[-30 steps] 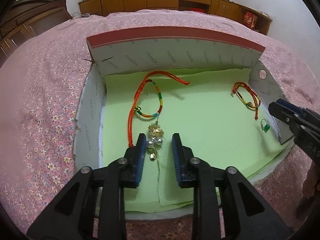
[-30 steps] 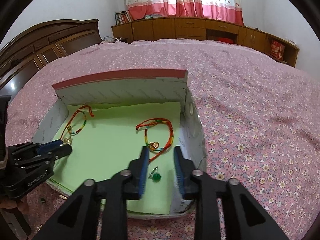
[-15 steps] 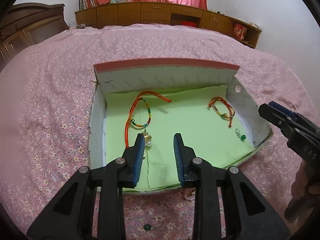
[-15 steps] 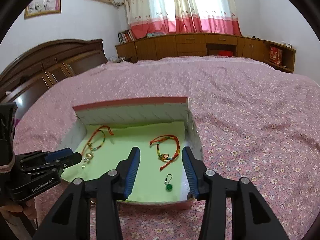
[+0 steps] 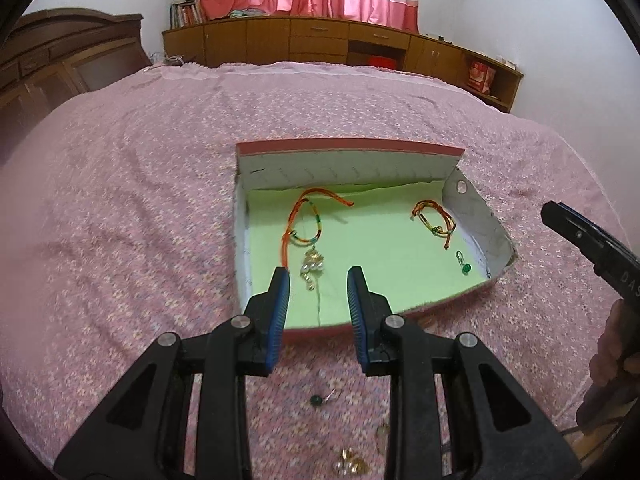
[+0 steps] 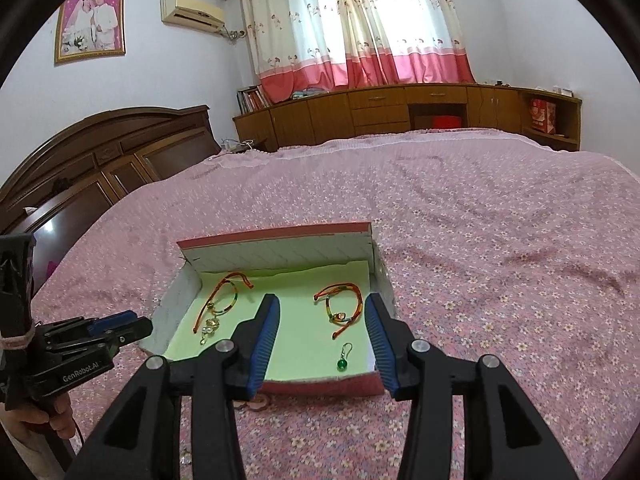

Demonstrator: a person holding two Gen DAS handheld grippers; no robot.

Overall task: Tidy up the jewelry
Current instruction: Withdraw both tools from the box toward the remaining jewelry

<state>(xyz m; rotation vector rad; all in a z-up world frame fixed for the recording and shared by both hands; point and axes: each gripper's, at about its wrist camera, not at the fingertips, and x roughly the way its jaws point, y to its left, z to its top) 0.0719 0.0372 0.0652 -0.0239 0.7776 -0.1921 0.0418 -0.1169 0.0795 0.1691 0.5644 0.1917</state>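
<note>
Two cord bracelets lie in the shallow box (image 5: 476, 220) at mid-frame: a long one with a pearl charm (image 5: 308, 236) on the left of its green lining (image 5: 380, 256), a smaller one (image 5: 434, 220) at the right, with a green bead earring (image 5: 464, 266) just below it. Another green earring (image 5: 318, 400) and some gold pieces (image 5: 352, 466) lie loose on the pink floral bedspread (image 5: 120, 260) at the bottom of the frame. Left gripper (image 5: 318, 280) hangs over the box's near edge, jaws parted, empty. Right gripper (image 6: 320, 312), whose jaws have just been widening, stands wider apart and holds nothing
</note>
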